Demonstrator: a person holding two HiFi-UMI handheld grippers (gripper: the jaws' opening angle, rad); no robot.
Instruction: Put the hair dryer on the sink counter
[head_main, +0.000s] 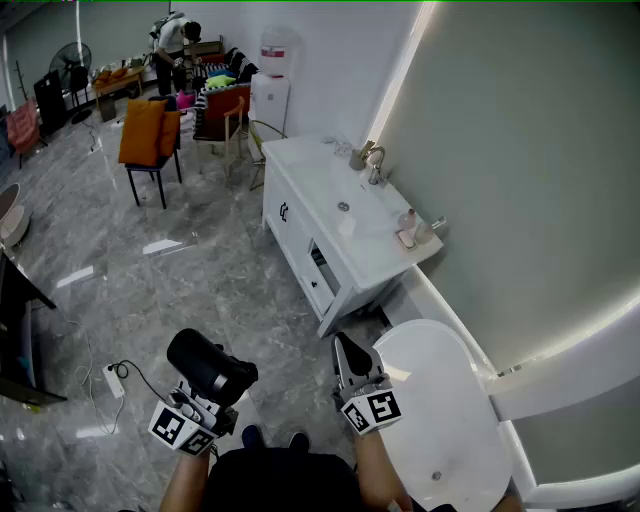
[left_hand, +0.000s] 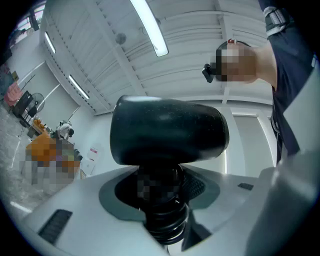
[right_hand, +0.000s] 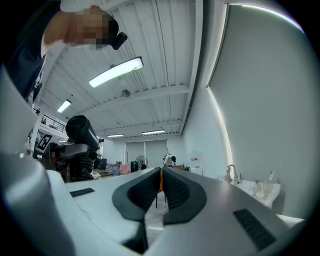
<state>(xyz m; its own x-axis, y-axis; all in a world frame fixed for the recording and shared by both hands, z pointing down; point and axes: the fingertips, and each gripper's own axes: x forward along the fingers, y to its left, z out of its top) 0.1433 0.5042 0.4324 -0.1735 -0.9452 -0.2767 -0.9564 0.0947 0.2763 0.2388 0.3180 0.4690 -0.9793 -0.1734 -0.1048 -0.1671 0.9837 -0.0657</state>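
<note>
The left gripper (head_main: 205, 395) clamps the hair dryer (head_main: 208, 366) by its ribbed handle, barrel uppermost. I judge this a carrying hold that keeps the smooth, rounded matte-black drum clear. The right gripper (head_main: 352, 375) is closed on nothing. The glossy white sink counter (head_main: 300, 165) stands well ahead, the dryer nowhere near its front edge.

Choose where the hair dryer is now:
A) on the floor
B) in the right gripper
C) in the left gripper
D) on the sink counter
C: the left gripper is shut on the hair dryer, which is not yet at the sink counter.
</note>
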